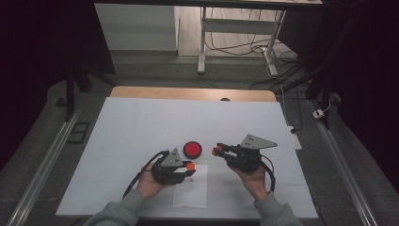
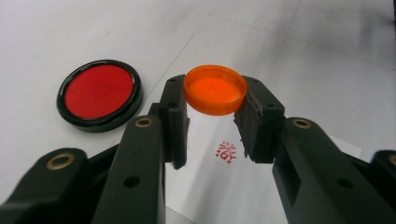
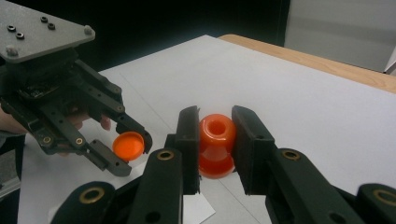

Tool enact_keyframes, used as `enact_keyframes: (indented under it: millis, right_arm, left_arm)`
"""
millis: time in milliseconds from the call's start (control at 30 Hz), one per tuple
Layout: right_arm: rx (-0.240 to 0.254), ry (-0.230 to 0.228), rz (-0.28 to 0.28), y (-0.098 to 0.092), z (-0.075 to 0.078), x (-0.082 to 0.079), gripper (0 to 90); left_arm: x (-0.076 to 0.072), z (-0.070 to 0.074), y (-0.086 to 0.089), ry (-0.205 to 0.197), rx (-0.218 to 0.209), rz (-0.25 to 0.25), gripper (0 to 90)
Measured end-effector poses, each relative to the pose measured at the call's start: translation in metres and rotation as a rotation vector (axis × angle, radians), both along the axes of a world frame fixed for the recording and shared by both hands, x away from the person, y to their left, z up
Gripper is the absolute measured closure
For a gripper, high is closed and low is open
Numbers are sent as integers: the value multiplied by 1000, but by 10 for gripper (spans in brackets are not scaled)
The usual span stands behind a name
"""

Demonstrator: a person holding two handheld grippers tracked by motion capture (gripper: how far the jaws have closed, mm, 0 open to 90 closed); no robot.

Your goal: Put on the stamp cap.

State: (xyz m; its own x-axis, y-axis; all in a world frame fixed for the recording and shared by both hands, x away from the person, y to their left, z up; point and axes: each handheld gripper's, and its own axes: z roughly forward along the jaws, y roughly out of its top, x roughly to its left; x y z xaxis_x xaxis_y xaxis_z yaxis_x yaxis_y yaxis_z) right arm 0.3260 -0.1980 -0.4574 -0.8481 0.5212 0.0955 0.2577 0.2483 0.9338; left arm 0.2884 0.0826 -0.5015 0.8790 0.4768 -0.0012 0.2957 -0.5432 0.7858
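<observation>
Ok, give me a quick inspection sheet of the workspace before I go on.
Surface: white table cover, wooden edge at the far side.
Job's things: orange cap in the left tool; orange stamp in the right tool; red ink pad open, on the cover; paper with a red stamp print.
Clutter: nothing seen.
Grippers: both shut on their parts, held above the table, apart from each other.
Cables: one trails from each tool; more lie on the floor beyond the table.
Surroundings: white desk frame behind, power strip at the right, dark room.
</observation>
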Motion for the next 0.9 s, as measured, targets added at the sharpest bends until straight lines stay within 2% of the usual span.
enact_keyframes:
  millis: [900]
  right_arm:
    - [-3,8,31,8,-2,-3,716]
  left_arm:
    - [3,-4,-5,7,11,7,643]
